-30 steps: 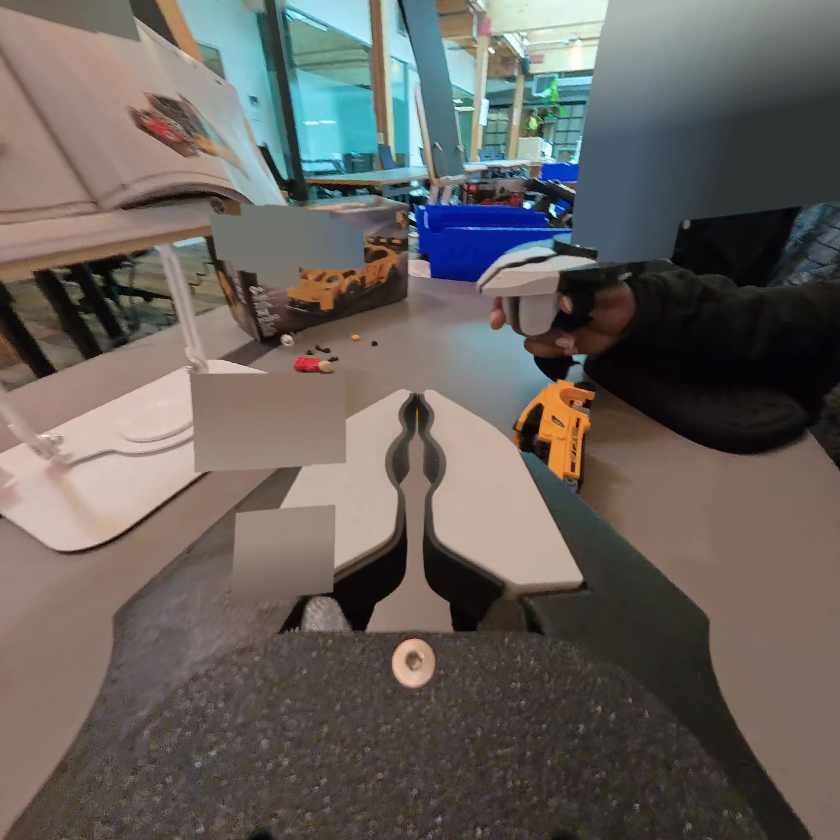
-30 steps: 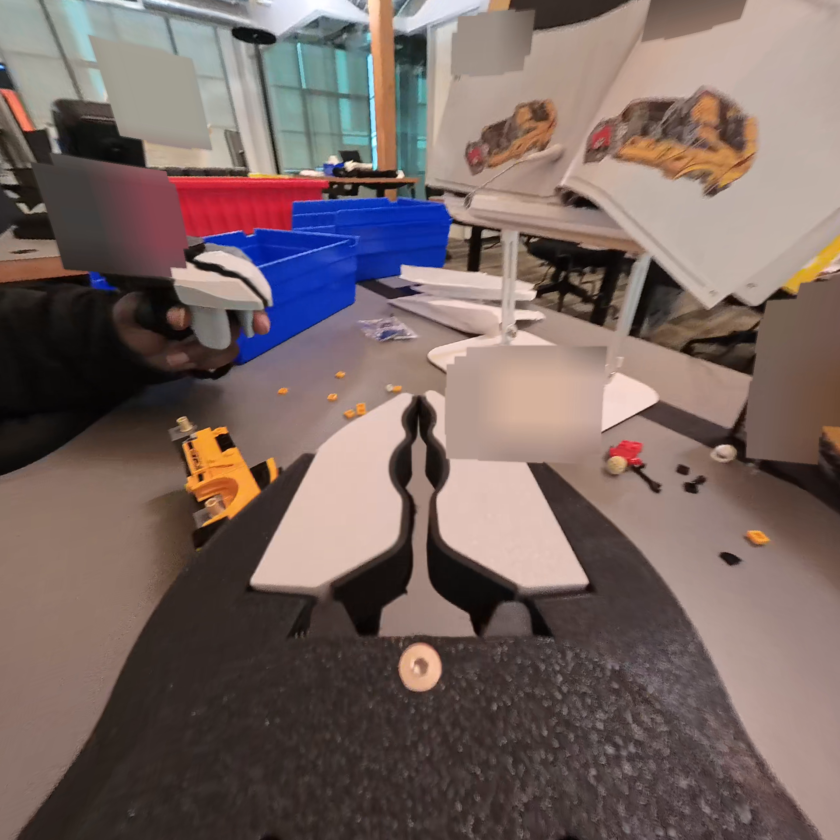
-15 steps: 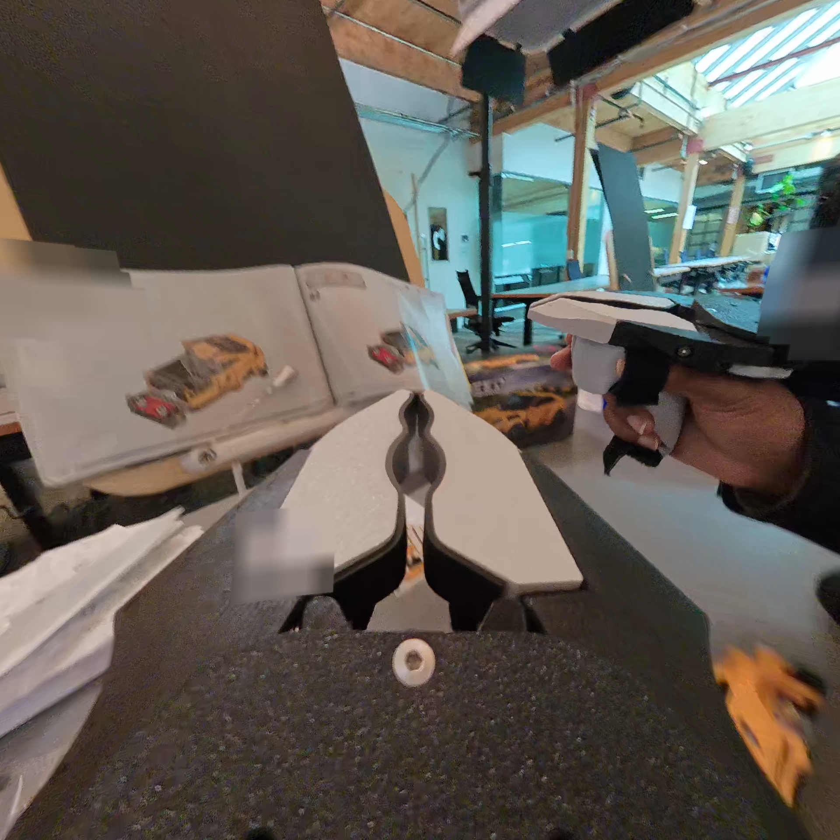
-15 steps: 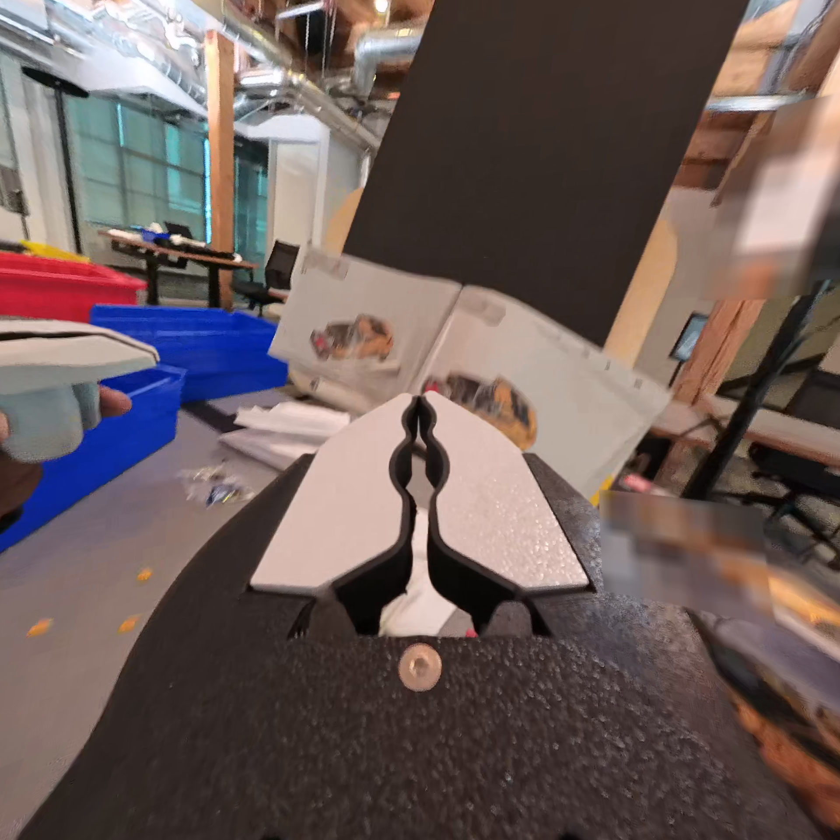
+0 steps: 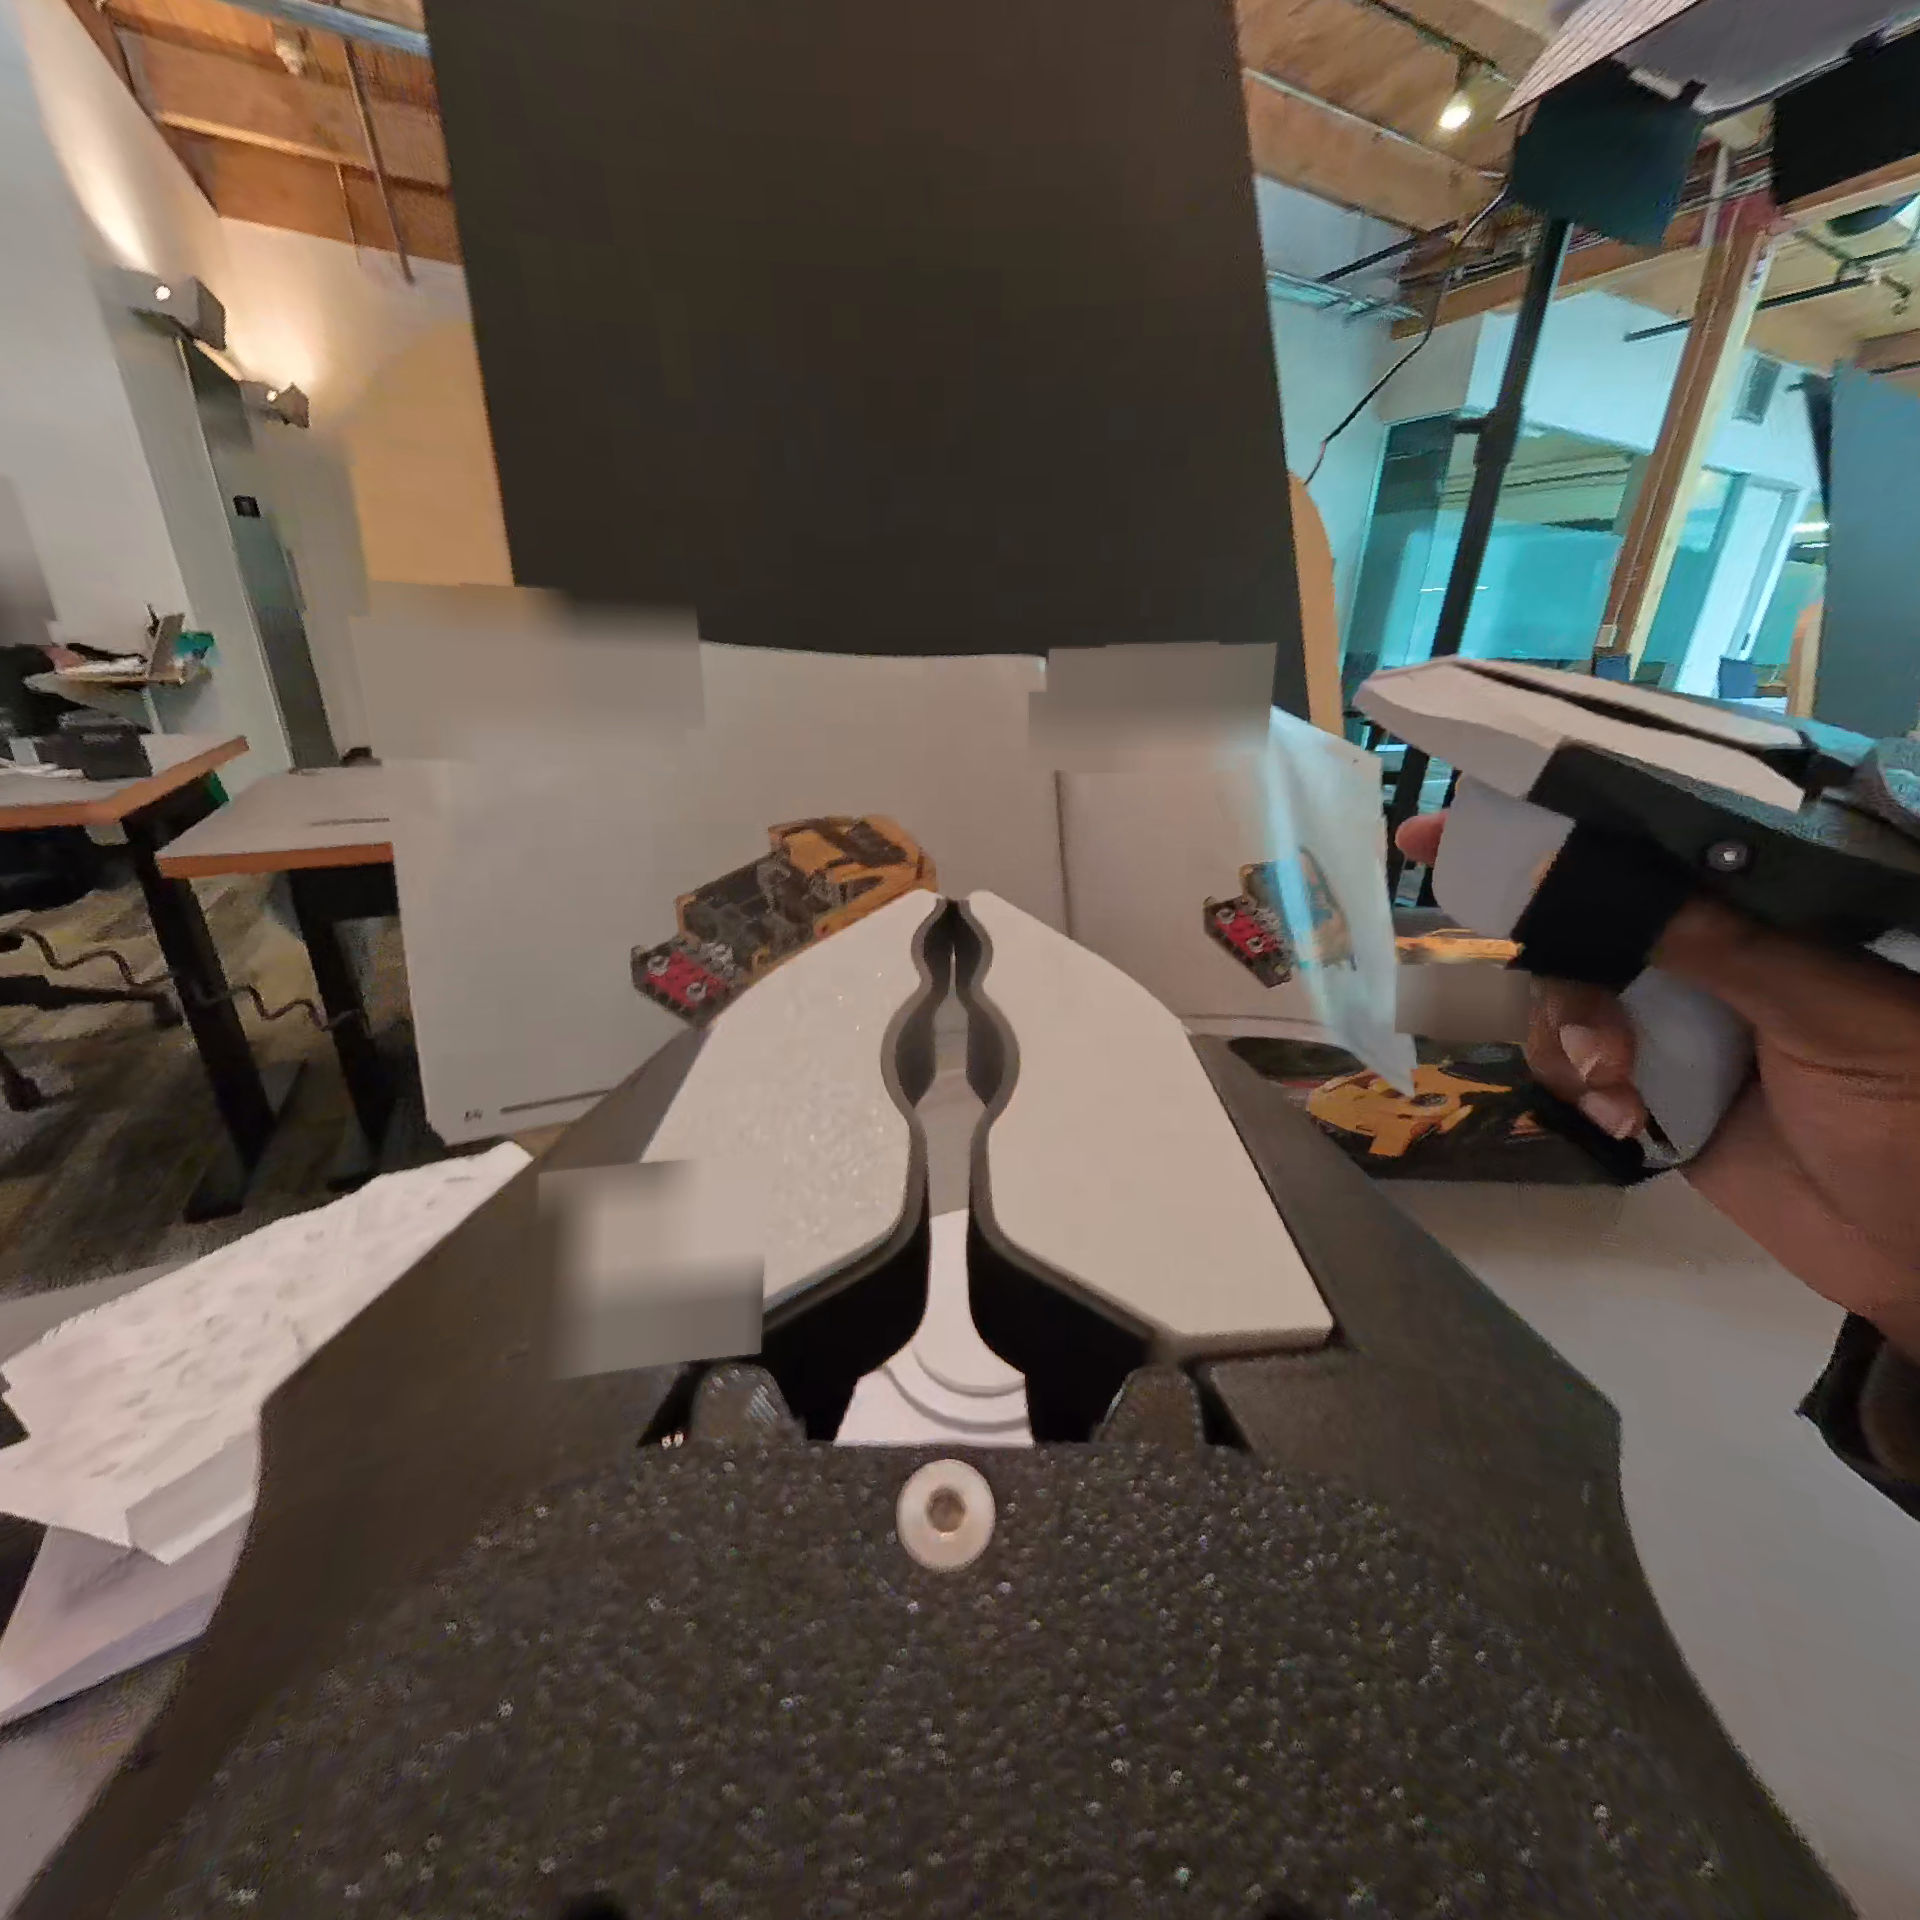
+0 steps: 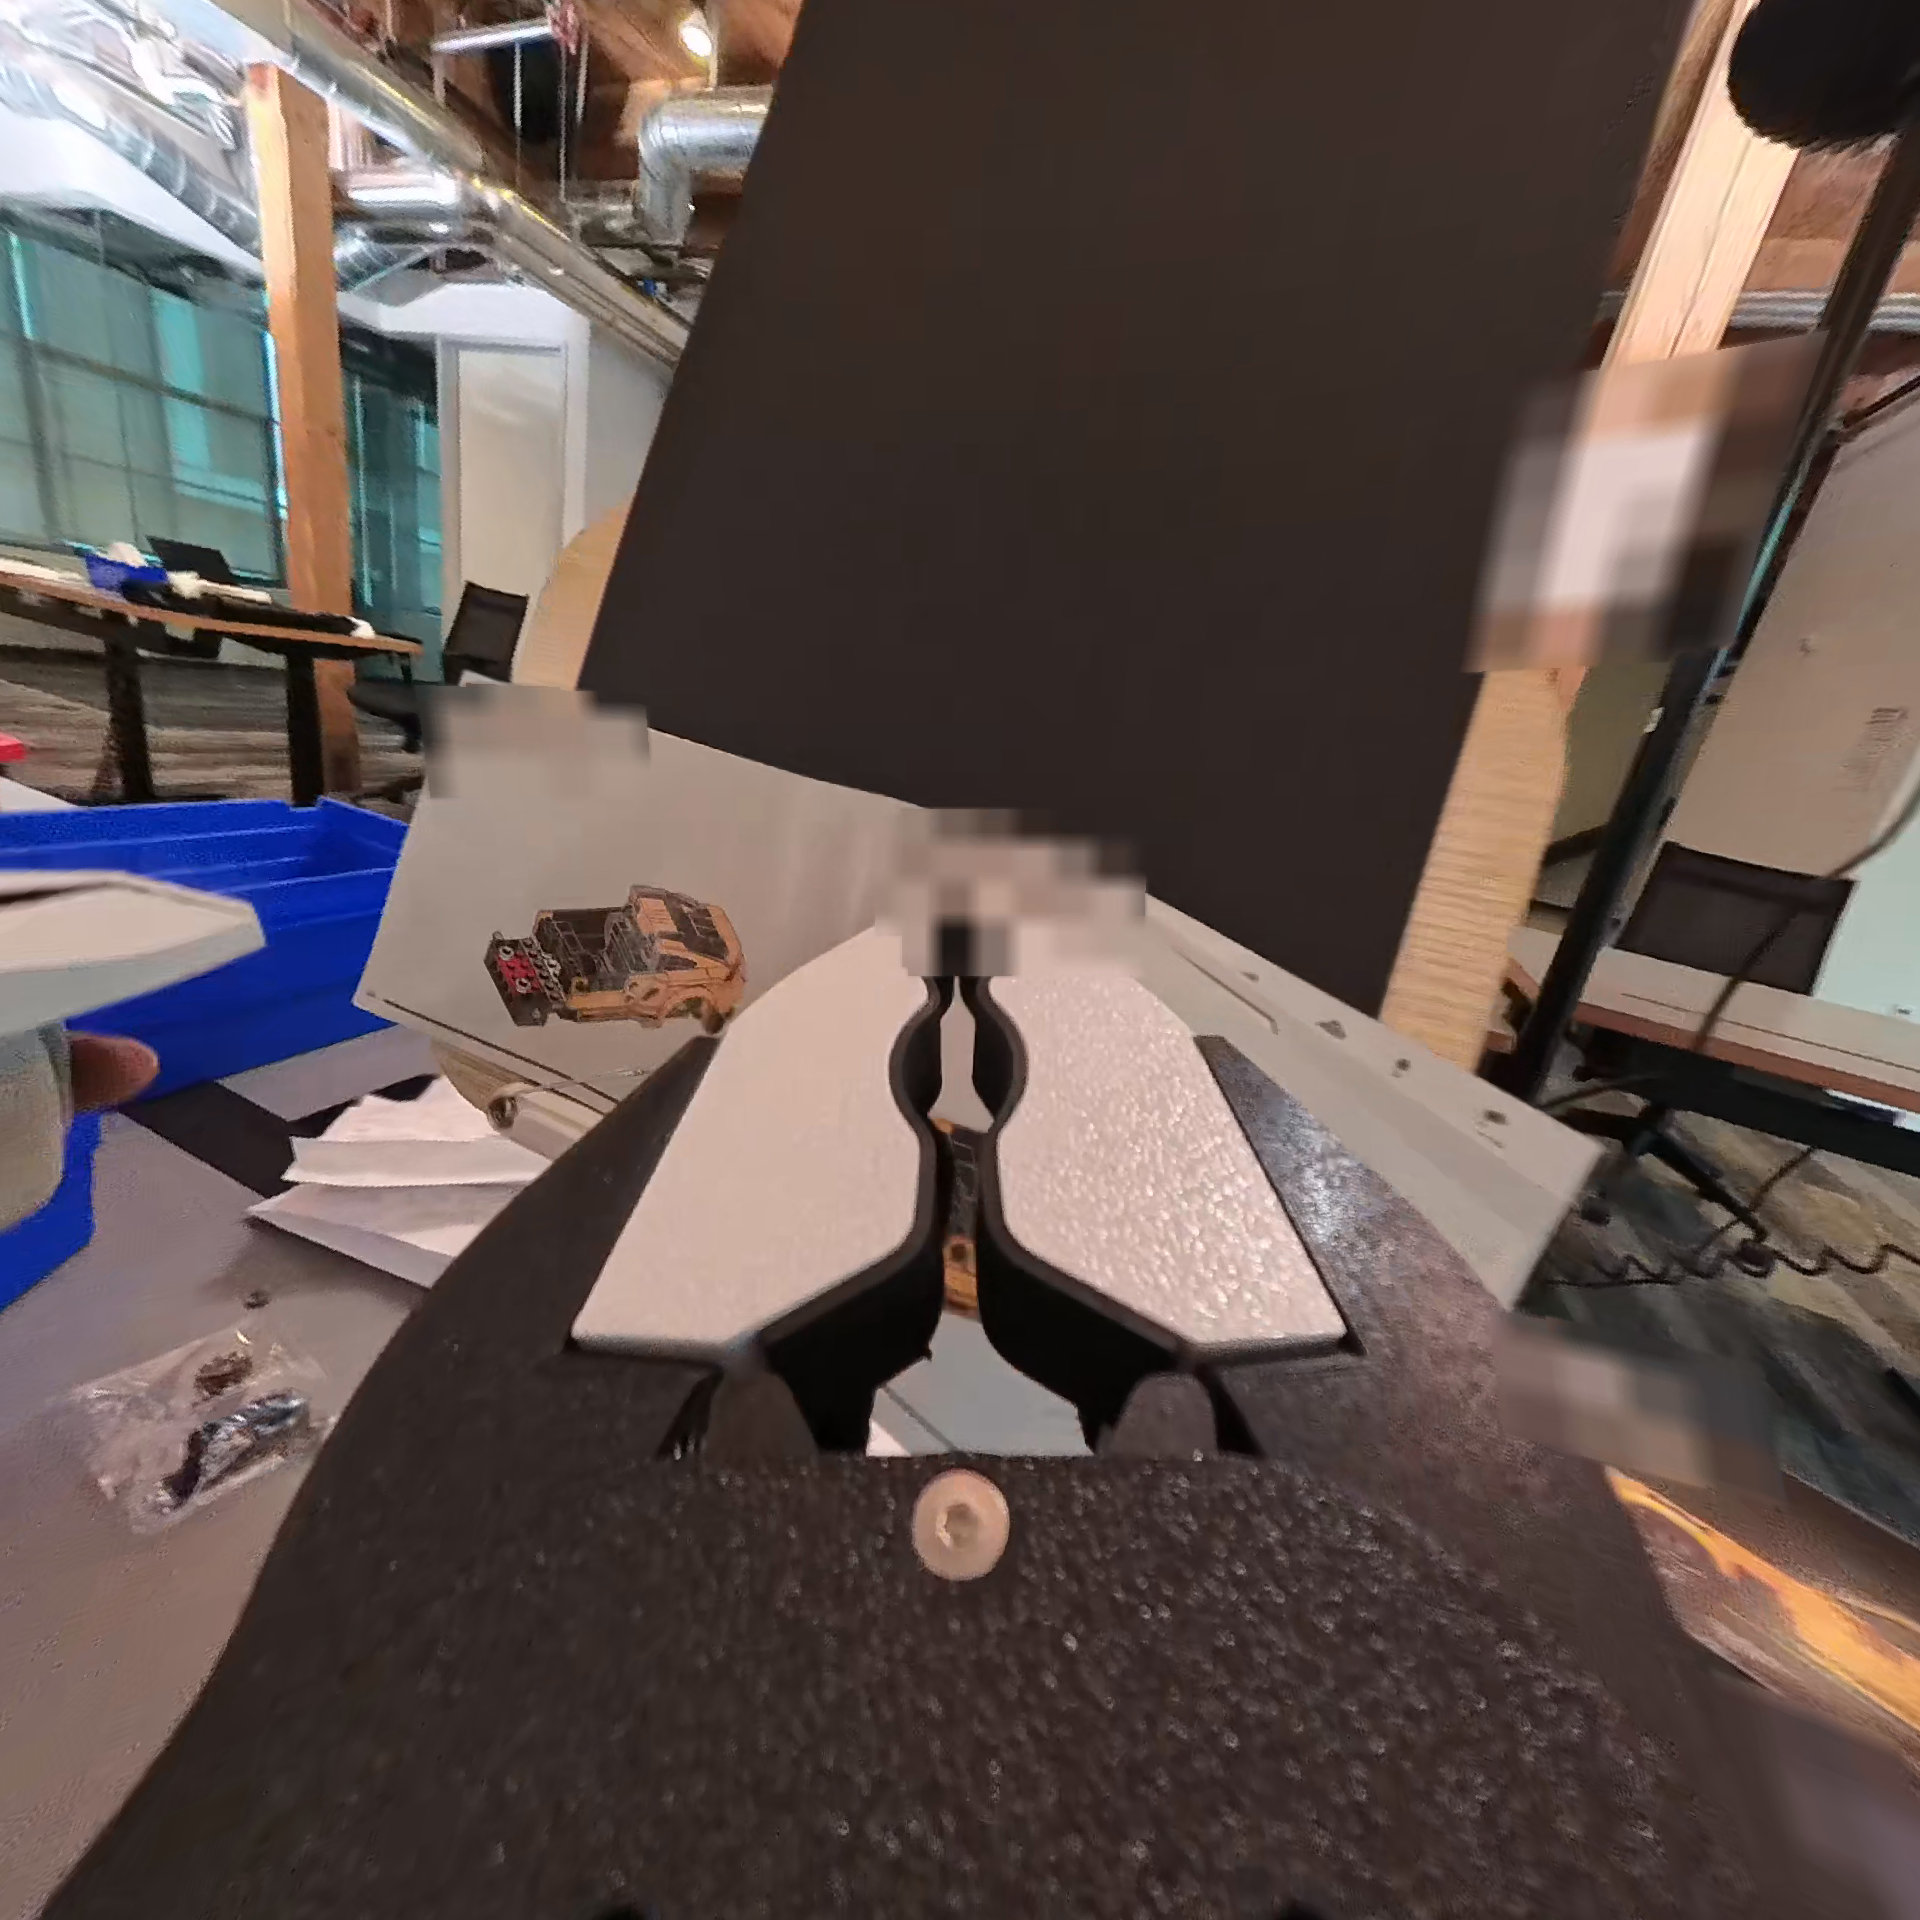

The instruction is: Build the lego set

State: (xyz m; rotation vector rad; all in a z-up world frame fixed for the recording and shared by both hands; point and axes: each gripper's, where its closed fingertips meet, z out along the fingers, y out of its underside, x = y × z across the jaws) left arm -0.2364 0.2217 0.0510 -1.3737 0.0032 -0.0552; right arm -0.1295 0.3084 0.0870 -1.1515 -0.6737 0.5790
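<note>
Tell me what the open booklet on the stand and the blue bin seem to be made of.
The open booklet looks like thin, matte printed paper: one page stands up bent and lets the printed picture behind show through. The blue bin looks like moulded plastic, smooth with a slight sheen and stepped ridges along its wall.

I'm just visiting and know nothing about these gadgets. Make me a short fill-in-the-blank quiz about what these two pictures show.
1. The open instruction booklet shows drawings of a partly built toy ____.
2. The left claw has its two fingers ____, with nothing between the tips.
3. The storage bins on the table are coloured ____.
4. The small loose parts beside the right claw lie in a clear plastic ____.

Missing words: car; shut; blue; bag
</note>
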